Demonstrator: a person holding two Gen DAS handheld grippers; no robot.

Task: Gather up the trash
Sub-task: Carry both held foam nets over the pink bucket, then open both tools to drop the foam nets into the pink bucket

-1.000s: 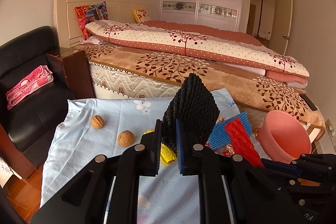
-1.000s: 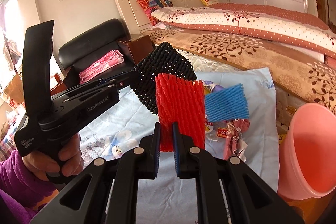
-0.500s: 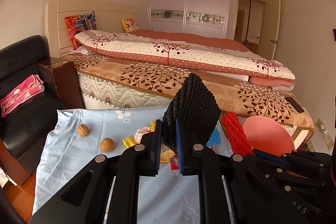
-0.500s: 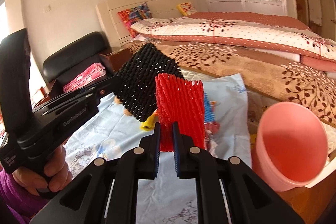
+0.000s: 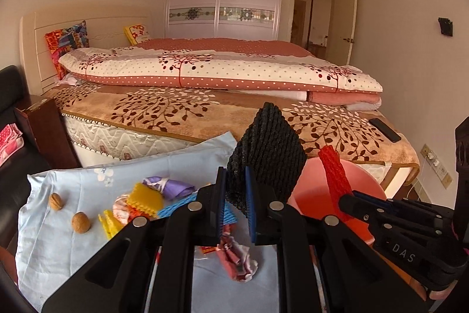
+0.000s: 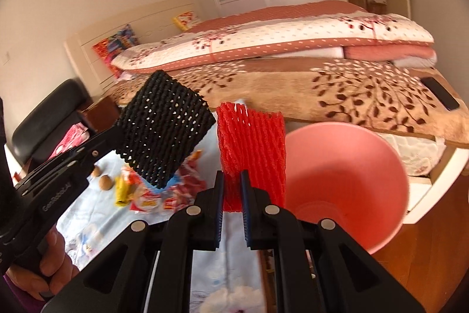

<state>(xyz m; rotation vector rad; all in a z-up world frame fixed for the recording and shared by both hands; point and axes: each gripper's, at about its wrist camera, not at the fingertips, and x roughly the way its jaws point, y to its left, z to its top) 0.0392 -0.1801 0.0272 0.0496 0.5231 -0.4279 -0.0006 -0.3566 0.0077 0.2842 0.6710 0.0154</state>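
Warm daylight, fisheye-bent edges, dark vignette corners, right view motion-blurred.

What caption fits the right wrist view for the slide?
Right hand-held gripper clamps a red foam net beside the pink bin; left hand-held gripper holds a black foam net.

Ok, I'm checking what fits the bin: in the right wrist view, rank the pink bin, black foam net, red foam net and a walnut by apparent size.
1. Pink bin
2. Black foam net and red foam net: alike, and nearness makes ranking unsure
3. Walnut
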